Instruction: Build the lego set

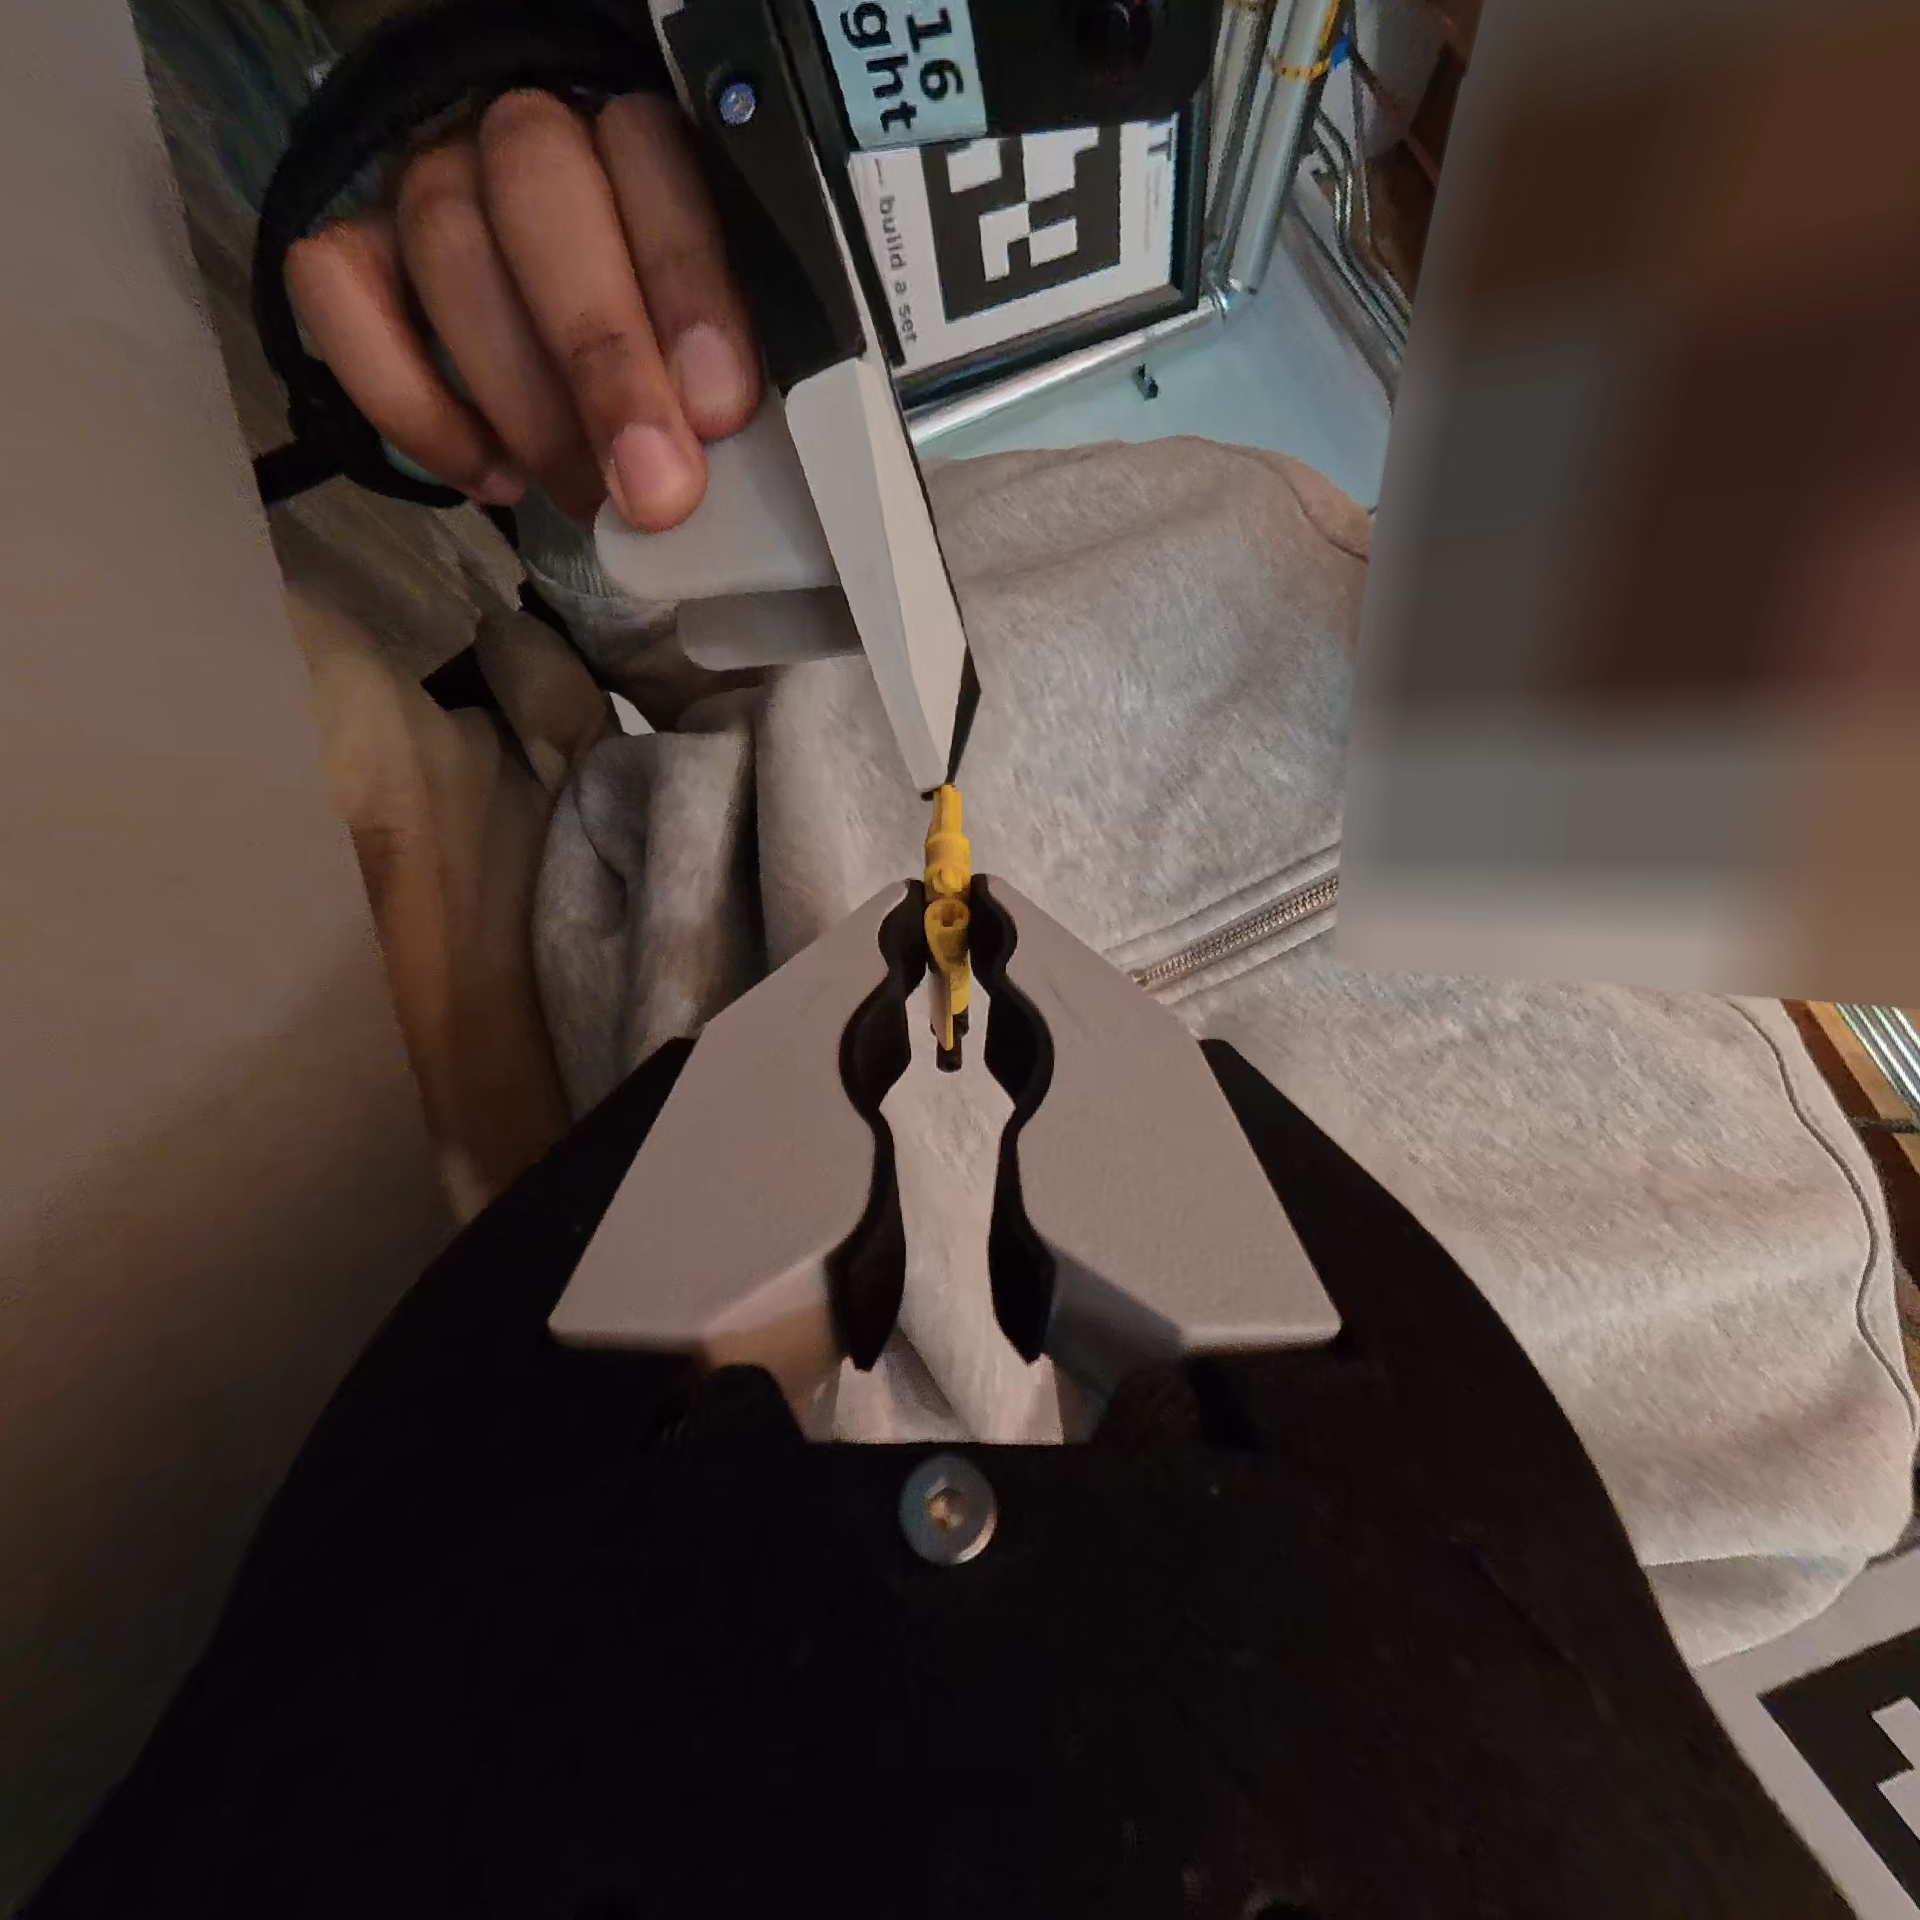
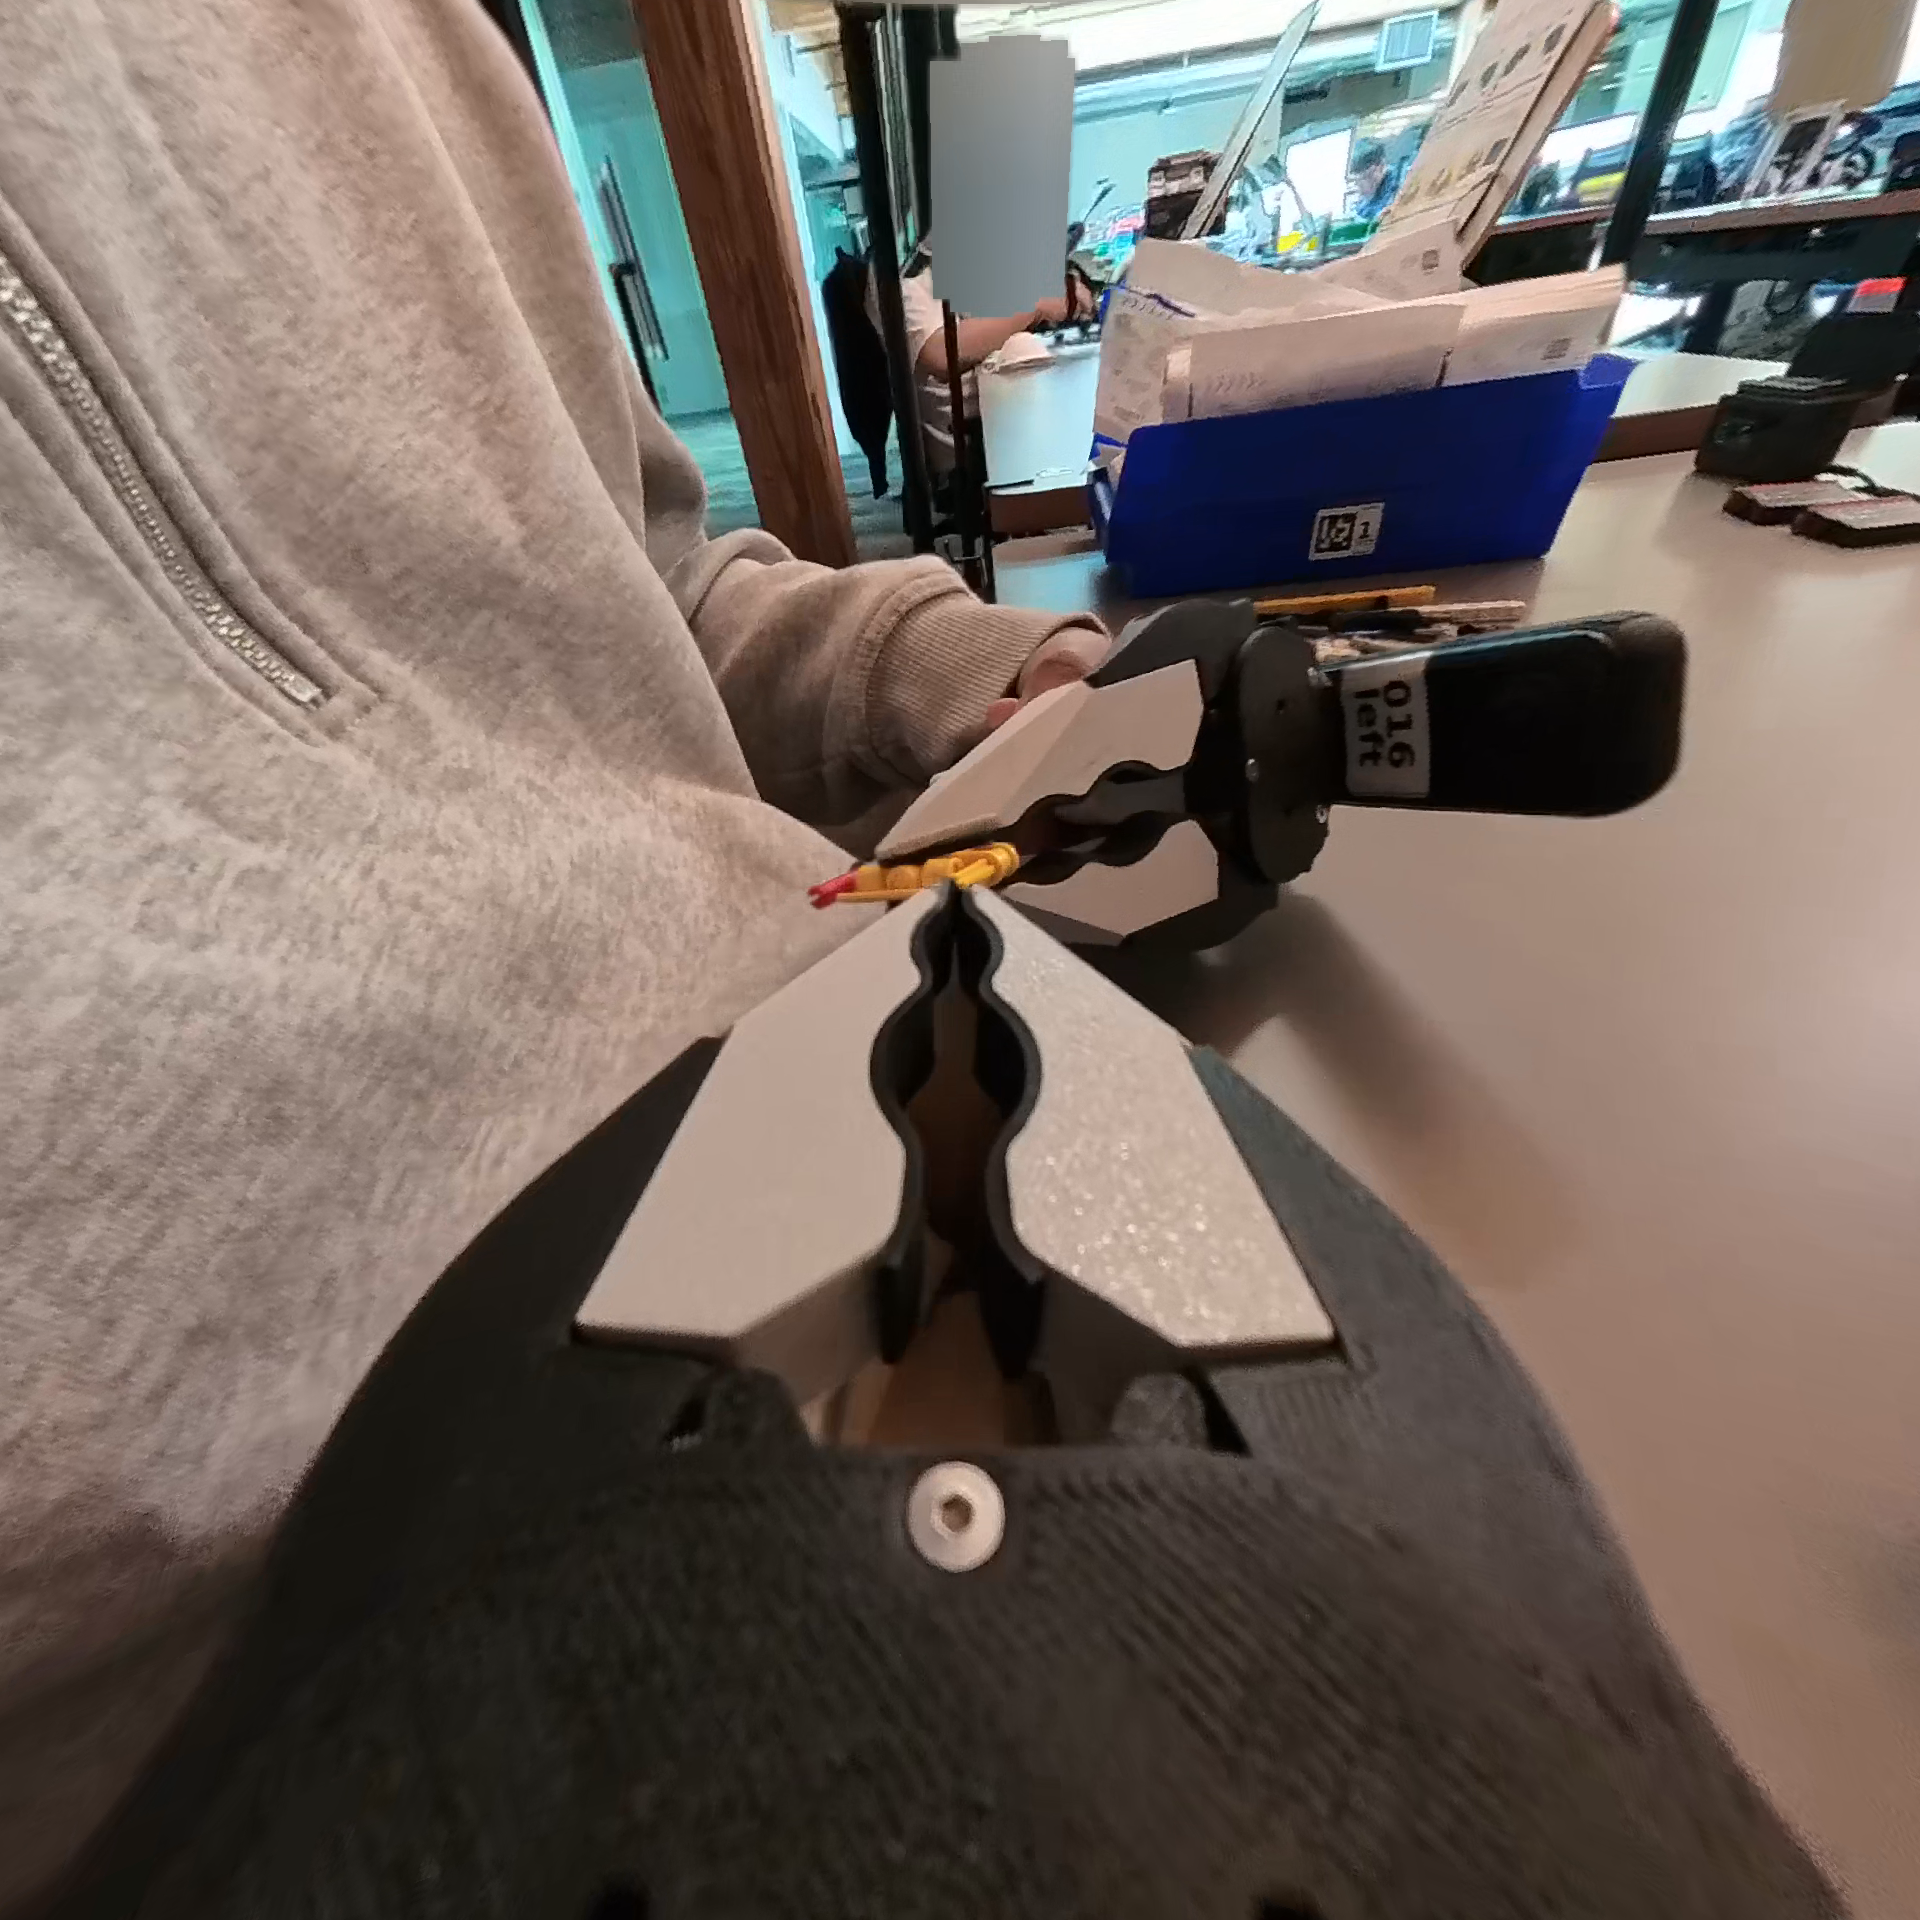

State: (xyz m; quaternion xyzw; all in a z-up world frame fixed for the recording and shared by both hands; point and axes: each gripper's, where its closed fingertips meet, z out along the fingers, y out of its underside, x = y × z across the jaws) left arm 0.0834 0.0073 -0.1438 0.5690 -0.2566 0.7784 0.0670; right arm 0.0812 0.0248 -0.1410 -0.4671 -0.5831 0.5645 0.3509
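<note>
My left gripper (image 1: pixel 945 906) is shut on a small yellow lego assembly (image 1: pixel 948 930), which stands on edge between its pads and sticks out past the tips. In the right wrist view the same assembly (image 2: pixel 914 876) lies level in the left gripper (image 2: pixel 925 871), with a red pin (image 2: pixel 831 891) at its free end. My right gripper (image 2: pixel 951 899) is shut, and its closed tips touch the underside of the assembly. In the left wrist view the right gripper (image 1: pixel 940 774) comes down from above and meets the assembly's far end. I cannot tell whether its pads pinch any part.
A person in a grey zip hoodie (image 2: pixel 312 727) fills the space behind both grippers, and a hand (image 1: pixel 540 312) holds the right gripper. On the beige table (image 2: pixel 1610 1091) stand a blue bin of papers (image 2: pixel 1351 468), loose lego parts (image 2: pixel 1351 603) and black items (image 2: pixel 1818 514). Only a small space, under 4 cm, lies between the two pairs of fingers.
</note>
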